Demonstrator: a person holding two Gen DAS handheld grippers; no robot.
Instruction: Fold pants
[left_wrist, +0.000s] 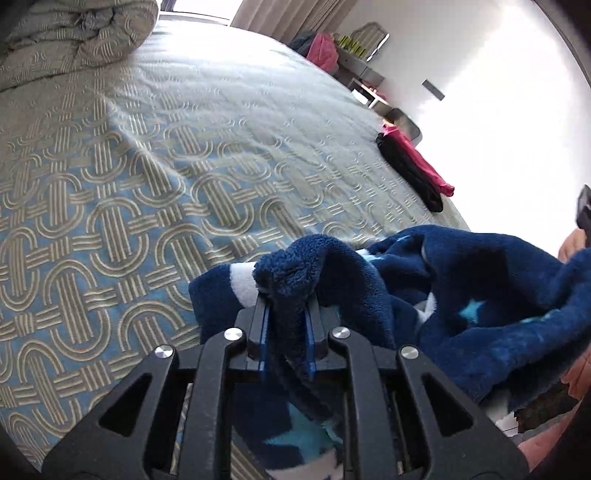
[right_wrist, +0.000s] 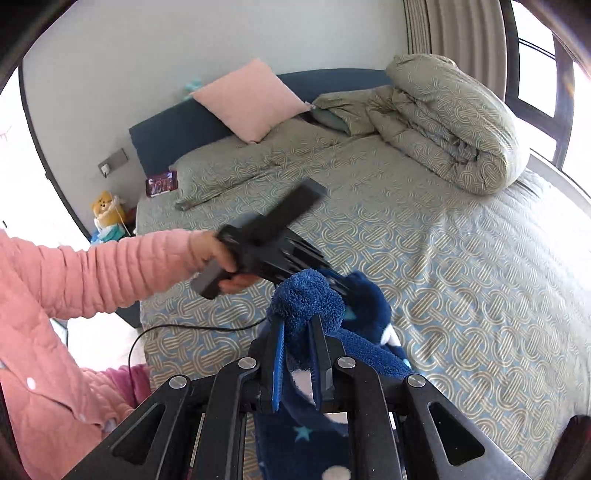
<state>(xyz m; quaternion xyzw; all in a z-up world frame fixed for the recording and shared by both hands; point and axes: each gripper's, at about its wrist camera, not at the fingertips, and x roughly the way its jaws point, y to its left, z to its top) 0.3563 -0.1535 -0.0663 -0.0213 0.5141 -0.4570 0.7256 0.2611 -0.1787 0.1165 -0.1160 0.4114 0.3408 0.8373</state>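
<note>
A wide bed (right_wrist: 461, 266) fills the room, its cover woven in looping cream bands on pale blue, flat and slightly ridged. At its far right end lies a rolled duvet (right_wrist: 454, 122) in the same pattern, puffy and creased; a soft pink pillow (right_wrist: 251, 99) leans on the dark headboard at the far left. In the left wrist view a small pile of black and magenta clothes (left_wrist: 413, 166) sits at the far right edge of the bed.

The pants (left_wrist: 461, 288) are thick navy fleece with white spots and pale blue stars, plush and limp. They hang bunched between the two tools at the near edge of the bed, lifted off the cover.

The left gripper (left_wrist: 286, 314) is clamped narrowly on a gathered fold of fleece that bulges past its blue pads. The right gripper (right_wrist: 297, 328) pinches another bunched edge the same way. In the right wrist view, the person's left hand (right_wrist: 218, 258), in a quilted pink sleeve (right_wrist: 92, 273), holds the other tool, blurred.

The step in hand looks like lifting and spreading the garment. To do it well, the two grips should draw apart until the fleece hangs taut and untwisted, then lay it flat on the open cover. Such thick pile may slip from a shallow pinch.
</note>
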